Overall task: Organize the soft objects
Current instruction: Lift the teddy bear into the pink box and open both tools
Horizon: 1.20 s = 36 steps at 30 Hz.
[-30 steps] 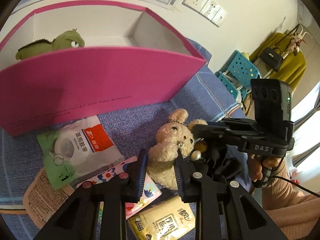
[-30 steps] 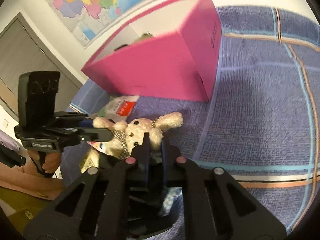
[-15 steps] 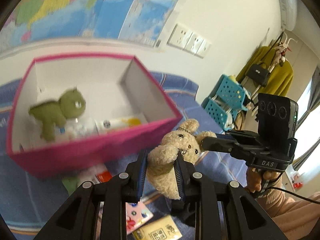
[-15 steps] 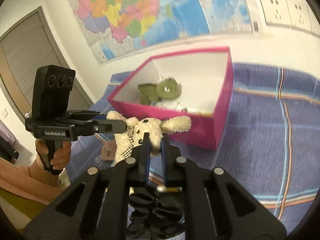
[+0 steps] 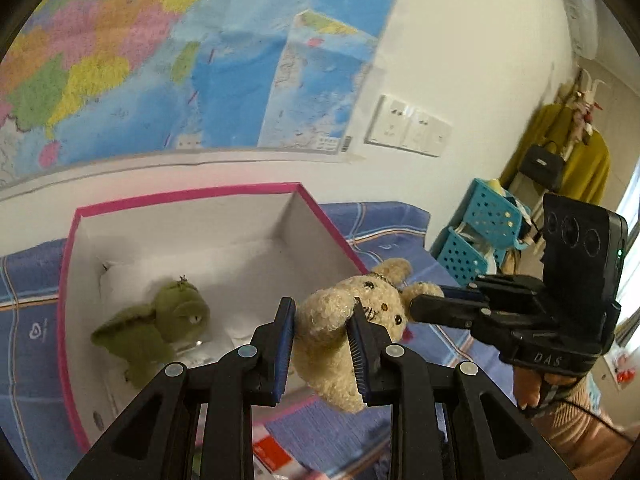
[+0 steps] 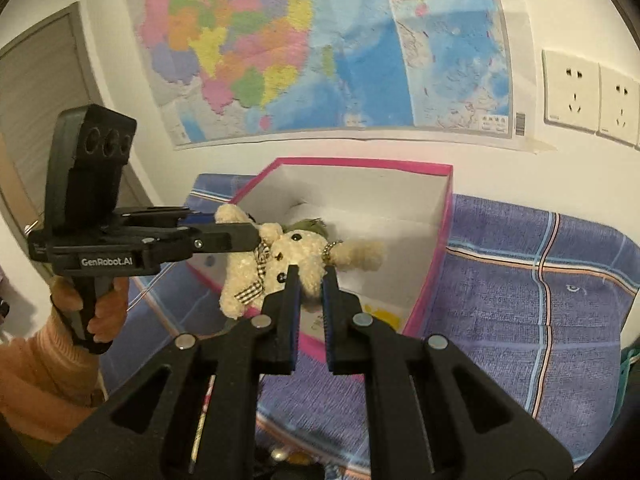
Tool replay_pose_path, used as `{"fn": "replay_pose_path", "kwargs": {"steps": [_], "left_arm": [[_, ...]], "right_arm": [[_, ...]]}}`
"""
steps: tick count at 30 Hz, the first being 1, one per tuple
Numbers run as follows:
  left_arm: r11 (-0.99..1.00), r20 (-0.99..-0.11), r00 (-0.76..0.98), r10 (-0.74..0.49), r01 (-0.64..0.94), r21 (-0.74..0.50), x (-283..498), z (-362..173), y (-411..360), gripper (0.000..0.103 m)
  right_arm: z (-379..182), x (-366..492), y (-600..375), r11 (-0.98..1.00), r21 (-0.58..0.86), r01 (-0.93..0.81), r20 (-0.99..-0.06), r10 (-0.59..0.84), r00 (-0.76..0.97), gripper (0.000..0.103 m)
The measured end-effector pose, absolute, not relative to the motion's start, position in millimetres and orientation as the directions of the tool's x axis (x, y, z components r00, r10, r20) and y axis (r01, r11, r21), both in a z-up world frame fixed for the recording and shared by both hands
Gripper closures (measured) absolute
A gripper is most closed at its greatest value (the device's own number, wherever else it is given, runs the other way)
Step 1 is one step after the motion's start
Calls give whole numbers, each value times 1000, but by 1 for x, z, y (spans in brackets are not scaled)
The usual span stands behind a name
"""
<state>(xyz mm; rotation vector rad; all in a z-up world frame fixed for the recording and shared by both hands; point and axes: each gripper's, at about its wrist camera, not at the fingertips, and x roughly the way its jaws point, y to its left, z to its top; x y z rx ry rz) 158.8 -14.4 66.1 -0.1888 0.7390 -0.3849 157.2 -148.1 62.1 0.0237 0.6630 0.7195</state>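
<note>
A beige plush bear (image 5: 340, 332) hangs in the air over the near rim of the pink box (image 5: 332, 232). My left gripper (image 5: 322, 316) is shut on the bear's body. My right gripper (image 6: 309, 280) is shut on the bear's ear; in the left wrist view it (image 5: 416, 306) reaches in from the right. The bear (image 6: 280, 264) also shows in the right wrist view, held between both grippers, with the left gripper (image 6: 256, 236) coming from the left. A green plush toy (image 5: 160, 324) lies inside the box (image 6: 436, 248).
The box stands on a blue plaid cloth (image 6: 540, 300) against a wall with a map (image 6: 320, 52) and sockets (image 6: 592, 96). Packets (image 5: 276, 452) lie on the cloth below the grippers. Blue baskets (image 5: 480, 236) and hanging clothes (image 5: 568, 168) are at the right.
Both grippers have lifted the bear from the cloth up above the box's near rim. The box interior and the green toy have come into view from above.
</note>
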Motion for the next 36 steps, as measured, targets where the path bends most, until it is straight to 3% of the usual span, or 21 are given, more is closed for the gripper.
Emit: {"fn": "replay_pose_path", "kwargs": {"steps": [7, 9, 13, 18, 25, 30, 36], "left_arm": [[923, -693, 611, -383, 222, -315, 193, 28, -11, 77], [931, -717, 596, -362, 203, -302, 199, 17, -11, 70], [957, -755, 588, -291, 166, -239, 203, 3, -14, 36], [956, -736, 611, -292, 155, -250, 190, 5, -8, 35], [932, -644, 674, -362, 241, -272, 135, 33, -10, 35], [901, -622, 652, -433, 326, -286, 95, 38, -23, 35], [862, -645, 574, -504, 384, -331, 60, 16, -39, 35]], "right_arm": [[37, 183, -137, 807, 213, -550, -633, 543, 552, 90], [30, 187, -136, 818, 204, -537, -652, 523, 549, 89], [23, 187, -140, 849, 181, -497, -671, 476, 569, 83], [30, 168, -155, 840, 193, -506, -640, 499, 584, 82], [31, 123, -179, 776, 263, -573, -595, 598, 537, 62], [7, 98, -188, 761, 295, -577, -635, 608, 477, 48], [-31, 78, -193, 772, 345, -533, -692, 593, 411, 47]]}}
